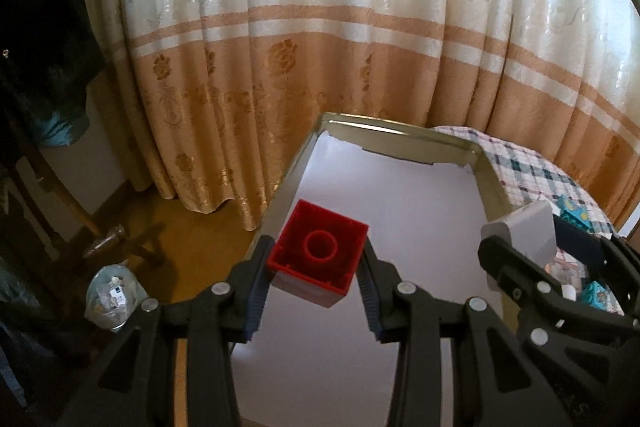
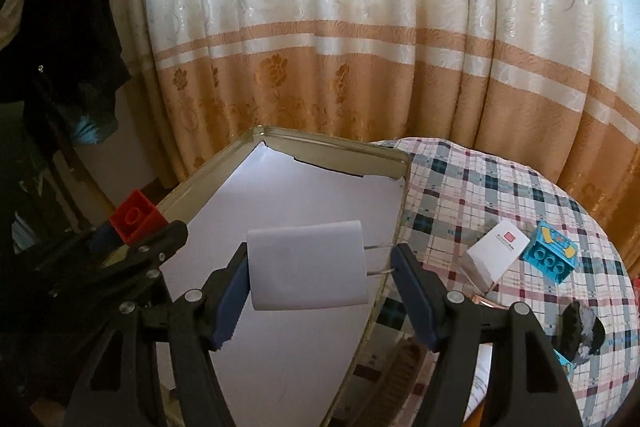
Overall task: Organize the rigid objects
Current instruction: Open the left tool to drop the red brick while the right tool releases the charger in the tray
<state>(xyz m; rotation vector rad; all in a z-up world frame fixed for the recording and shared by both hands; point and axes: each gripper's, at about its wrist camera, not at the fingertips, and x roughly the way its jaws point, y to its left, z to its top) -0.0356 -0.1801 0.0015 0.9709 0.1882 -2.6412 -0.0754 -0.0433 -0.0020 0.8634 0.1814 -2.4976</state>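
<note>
Over the tray's [image 1: 490,183] near edge, the left hand-held gripper [image 1: 316,267] clamps a stiff, light red block [image 1: 320,251] by its flat sides, while the right hand-held gripper [image 2: 320,269] pinches a smooth white charger [image 2: 306,267], which looks likely to slip.

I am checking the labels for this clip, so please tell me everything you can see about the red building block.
The red building block looks like hard, glossy plastic, square in outline. Its hollow underside faces the left wrist camera, showing thin walls and one round tube in the middle. It is tilted and held in the air between the fingers of the left gripper, whose pads press on two opposite sides. Below it lies the white-lined metal tray, which it does not touch. Its studs are not visible.
</note>
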